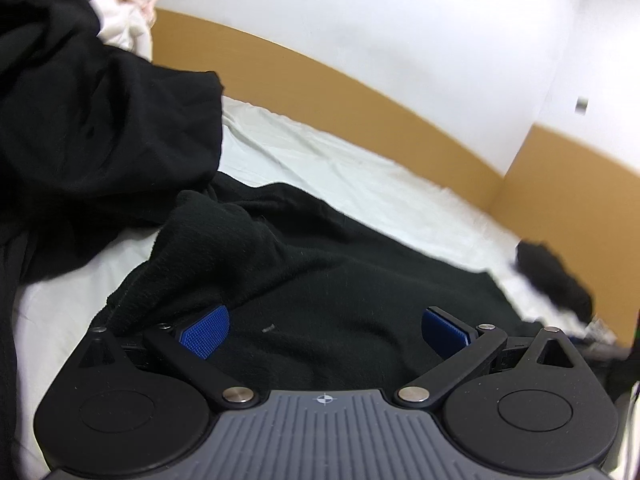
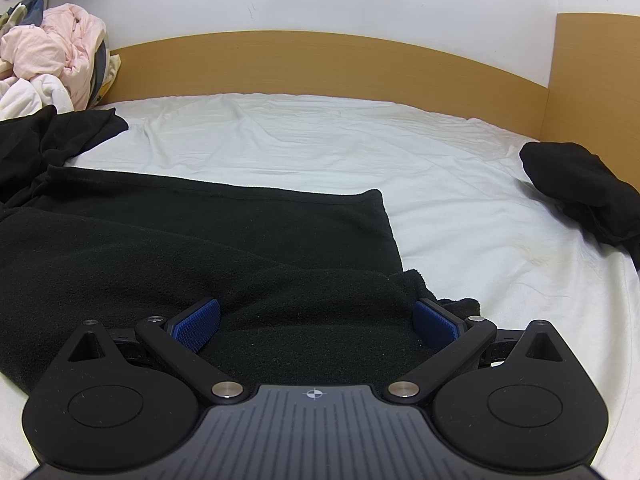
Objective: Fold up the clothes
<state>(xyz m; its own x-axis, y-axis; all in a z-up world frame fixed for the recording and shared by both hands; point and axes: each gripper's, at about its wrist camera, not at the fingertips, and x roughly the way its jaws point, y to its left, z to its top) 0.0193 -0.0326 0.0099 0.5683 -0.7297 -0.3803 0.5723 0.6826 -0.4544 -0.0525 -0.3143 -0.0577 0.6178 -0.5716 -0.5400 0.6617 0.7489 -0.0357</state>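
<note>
Right wrist view looks over a black fleece garment (image 2: 192,240) spread on the bed (image 2: 460,208), its far hem straight and its near corner rumpled. The right gripper (image 2: 316,326) sits low over that near edge, jaws wide, nothing between them. The left gripper (image 1: 325,332) hovers over the same cloth, jaws wide too, with a raised fold (image 1: 208,256) draped against its left pad. It looks soft, limp and light, so I'd pinch near corners or the hem. A second dark heap (image 2: 580,184) lies well apart. Sleeves and neckline are hard to make out, and the left view is blurred.
</note>
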